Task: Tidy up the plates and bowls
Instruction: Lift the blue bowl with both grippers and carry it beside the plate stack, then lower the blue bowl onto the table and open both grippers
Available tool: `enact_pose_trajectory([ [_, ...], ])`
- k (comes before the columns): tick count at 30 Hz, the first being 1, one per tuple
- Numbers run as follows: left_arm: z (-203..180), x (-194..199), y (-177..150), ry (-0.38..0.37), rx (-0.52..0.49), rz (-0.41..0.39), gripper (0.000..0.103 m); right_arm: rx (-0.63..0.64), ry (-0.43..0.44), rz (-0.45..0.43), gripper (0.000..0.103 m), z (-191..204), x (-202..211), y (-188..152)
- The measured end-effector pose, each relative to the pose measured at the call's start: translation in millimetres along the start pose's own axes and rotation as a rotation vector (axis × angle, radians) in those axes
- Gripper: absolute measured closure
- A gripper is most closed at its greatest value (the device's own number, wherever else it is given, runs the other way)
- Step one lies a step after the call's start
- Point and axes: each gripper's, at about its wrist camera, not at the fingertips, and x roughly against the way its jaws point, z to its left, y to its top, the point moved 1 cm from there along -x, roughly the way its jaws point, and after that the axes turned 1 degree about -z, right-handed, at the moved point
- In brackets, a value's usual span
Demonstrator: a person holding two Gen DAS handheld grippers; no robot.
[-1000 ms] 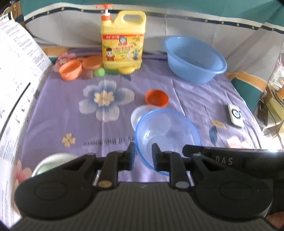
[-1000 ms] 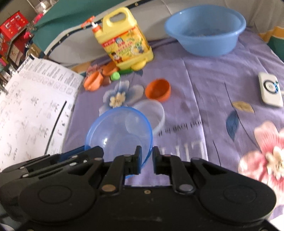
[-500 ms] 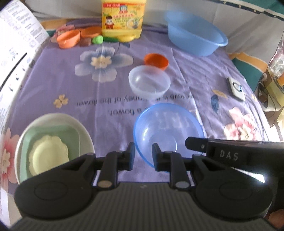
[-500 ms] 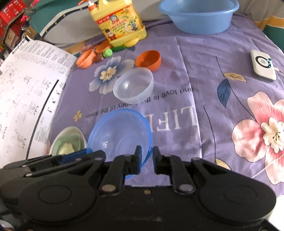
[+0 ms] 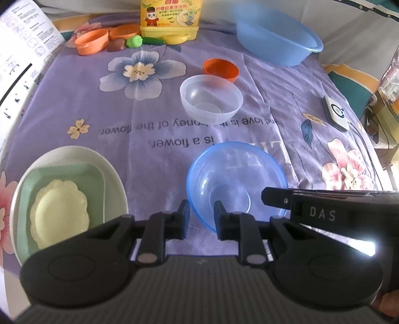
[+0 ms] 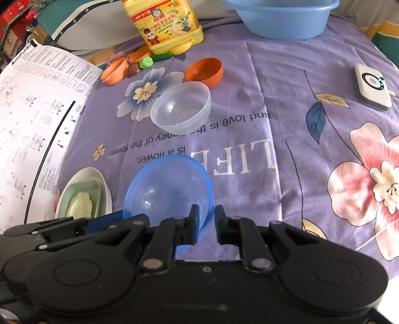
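Between the left gripper's (image 5: 200,215) narrowed jaws sits the near-left rim of the blue bowl (image 5: 237,184), clamped there. At the bowl's opposite, right rim the right gripper (image 6: 205,224) does the same: its jaws pinch the thin wall, one finger inside, one outside. So both grippers hold one bowl, tilted slightly, low over the purple cloth (image 5: 154,119); whether its base touches the cloth I cannot tell.

Left of the bowl, near the cloth's near-left edge, a white plate (image 5: 113,174) carries a green square dish (image 5: 97,179), and a pale yellow scalloped dish (image 5: 59,211) lies in that.

Farther off, past the printed words on the cloth, stands a clear bowl (image 5: 210,99), upright, with an orange bowl (image 5: 220,69) touching or just behind its far side.

At the far edge stands a yellow detergent bottle (image 5: 170,15), with small orange cups (image 5: 92,44) and a green toy (image 5: 134,41) at its left. A blue basin (image 5: 276,42) is at the far right. A white device (image 5: 335,113) lies near the right edge. A printed paper sheet (image 6: 30,119) covers the left side.
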Motion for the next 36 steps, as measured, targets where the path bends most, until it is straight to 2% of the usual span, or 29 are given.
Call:
enact_pose_trajectory([
  [6,1.8,-8.9,-2.3,-0.006,0.002,0.019,0.081,-0.006,0.004,0.013,0.088,-1.1,-6.2,-0.5],
  [7,2.2,-10.0,-2.6,-0.006,0.002,0.021,0.079,-0.005,0.005,0.012,0.087,-0.5,-6.9,-1.1],
  [8,2.5,-10.8,-2.8,-0.002,0.0,0.023,0.072,-0.004,0.005,0.012,0.084,-0.3,-7.5,-1.0],
  [9,2.3,-11.4,-2.7,0.005,-0.002,0.021,0.069,-0.005,0.005,0.011,0.076,-0.2,-8.1,-0.7],
  [11,4.3,-9.5,-2.7,0.032,-0.005,0.008,0.054,-0.004,-0.012,-0.003,0.071,-0.7,-7.0,-0.3],
  [12,6.0,-8.0,-2.7,0.04,-0.004,0.001,0.048,-0.007,-0.015,-0.01,0.062,-2.4,-5.9,0.0],
  [13,8.1,-6.0,-2.8,0.039,0.0,-0.007,0.035,-0.016,-0.014,-0.014,0.041,-3.8,-5.3,0.9],
  [14,9.8,-3.4,-2.6,0.039,0.005,-0.017,0.029,-0.028,-0.009,-0.019,0.032,-5.3,-4.6,1.7],
  [15,11.1,-0.5,-2.1,0.041,0.008,-0.025,0.027,-0.032,-0.007,-0.029,0.024,-6.1,-3.4,2.2],
  [18,13.2,7.6,0.3,0.039,0.01,-0.055,0.015,-0.013,-0.015,-0.058,0.024,-3.4,2.3,4.1],
  [22,14.3,20.1,2.8,0.037,0.009,-0.104,0.0,0.003,-0.018,-0.103,0.006,-3.5,15.4,7.6],
  [28,16.4,37.8,5.0,0.041,-0.002,-0.158,0.0,0.035,-0.024,-0.168,0.0,0.4,34.5,13.7],
  [36,20.6,48.3,12.1,0.046,0.0,-0.186,0.0,0.054,-0.023,-0.208,0.0,0.1,49.5,17.7],
])
